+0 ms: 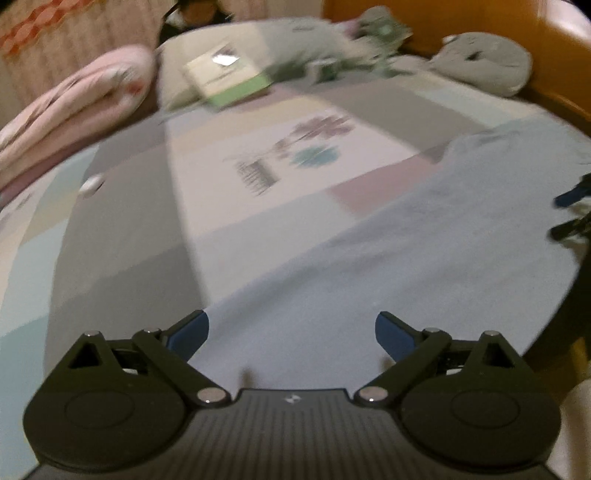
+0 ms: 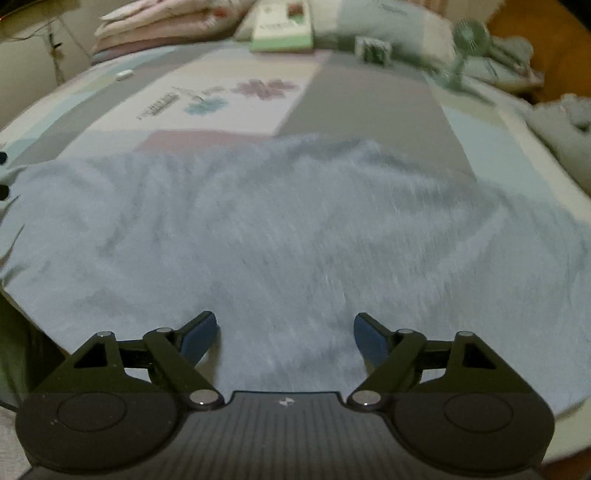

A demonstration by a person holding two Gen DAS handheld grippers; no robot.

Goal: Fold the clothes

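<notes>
A: Start at the left. What lies on the bed?

B: In the left wrist view, a folded pink blanket (image 1: 85, 99) sits at the far left edge, and a small white object (image 1: 91, 184) rests on the grey strip of the patchwork bedspread (image 1: 122, 229) nearer in. Both are blurred.

A: And the left gripper?

B: The left gripper (image 1: 291, 334) is released: its blue-padded fingers (image 1: 188, 336) stand wide apart with nothing between them. It hangs above the near left corner of the light blue garment (image 1: 406, 251).

A: Where is that garment?

B: Spread flat on the near part of the bedspread, running from under the left gripper across to the right. In the right wrist view it fills the middle, its surface slightly rumpled, its far edge lying across the pink and grey patches.

A: What is beyond it?

B: A flower print (image 2: 264, 88) on the pale panel, then a white and green box (image 2: 282, 27) at the far end, a small green fan (image 2: 465, 48) to its right, and grey bedding (image 2: 565, 125) at the far right.

A: The right gripper?

B: The right gripper (image 2: 284, 338) is also released, fingers spread, nothing held. The garment lies beneath it; whether the tips touch the cloth I cannot tell.
</notes>
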